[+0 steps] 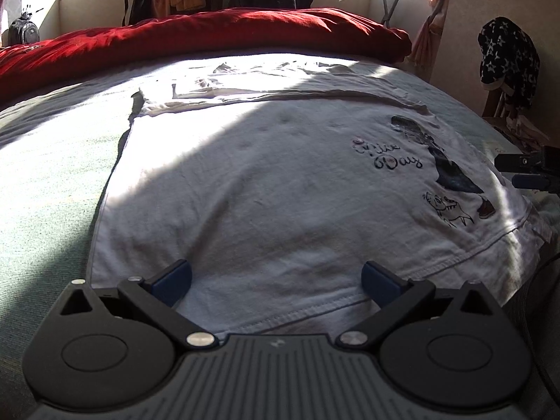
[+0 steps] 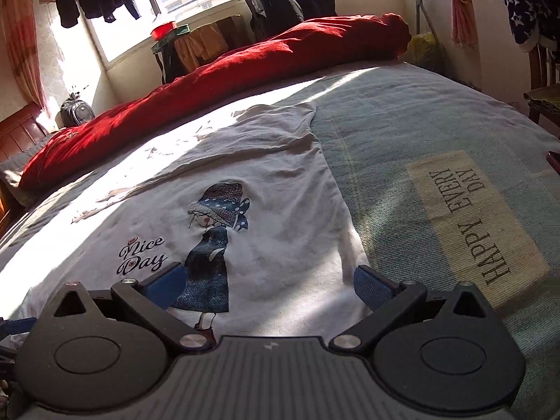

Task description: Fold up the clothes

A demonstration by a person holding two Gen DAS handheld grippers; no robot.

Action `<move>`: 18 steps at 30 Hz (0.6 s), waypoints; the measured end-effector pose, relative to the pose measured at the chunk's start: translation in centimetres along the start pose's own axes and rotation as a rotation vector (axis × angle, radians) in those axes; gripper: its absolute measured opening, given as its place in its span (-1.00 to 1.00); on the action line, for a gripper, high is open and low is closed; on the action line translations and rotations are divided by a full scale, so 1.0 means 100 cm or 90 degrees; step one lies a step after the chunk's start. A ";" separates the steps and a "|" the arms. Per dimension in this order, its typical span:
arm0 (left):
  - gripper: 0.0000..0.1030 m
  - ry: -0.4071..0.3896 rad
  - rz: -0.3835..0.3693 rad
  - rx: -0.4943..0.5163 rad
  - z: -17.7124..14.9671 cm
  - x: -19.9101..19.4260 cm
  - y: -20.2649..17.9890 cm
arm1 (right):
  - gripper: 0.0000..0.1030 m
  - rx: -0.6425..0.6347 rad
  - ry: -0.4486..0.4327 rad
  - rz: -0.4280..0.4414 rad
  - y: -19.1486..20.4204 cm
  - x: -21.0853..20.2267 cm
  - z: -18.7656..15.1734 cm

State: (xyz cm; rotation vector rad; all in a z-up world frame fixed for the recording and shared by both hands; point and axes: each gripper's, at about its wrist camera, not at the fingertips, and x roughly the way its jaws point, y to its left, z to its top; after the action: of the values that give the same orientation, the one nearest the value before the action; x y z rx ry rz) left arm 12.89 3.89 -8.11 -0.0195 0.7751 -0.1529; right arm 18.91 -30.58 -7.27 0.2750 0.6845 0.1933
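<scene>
White shirt [image 1: 266, 182] spread flat on the bed [image 1: 45, 161], print side up, long axis running from near hem to far collar by the red quilt [image 1: 210, 35]. Hem [image 1: 287, 309] lying just past the left claw [image 1: 276, 280], slightly under its spread blue pads [image 1: 173, 278]; nothing gripped. Right claw [image 2: 267, 281] likewise released, hovering over the shirt's near right part, girl print [image 2: 213, 241] between the pads, right side edge [image 2: 341, 203] just inside the right pad [image 2: 371, 287]. Both claws at the near end, side by side, left one over the left half of the hem, right one nearer the right edge. Far sleeve [image 2: 283, 119] well apart from either. Likely next: a drop onto the hem corners, then a lift away toward the collar, folding along the long axis. "HAPPY EVERY DAY" patch [image 2: 479, 224] on the bedcover to the right, clear of the shirt.
</scene>
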 end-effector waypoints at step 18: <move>0.99 -0.003 -0.106 -0.024 0.034 0.021 0.007 | 1.00 -0.137 0.055 -0.055 0.045 0.005 -0.042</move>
State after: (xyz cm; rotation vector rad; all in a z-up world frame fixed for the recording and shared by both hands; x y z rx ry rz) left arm 16.84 4.15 -7.25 -0.1201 0.7709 -0.2962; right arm 16.22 -25.39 -9.24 0.0316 0.7537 0.1958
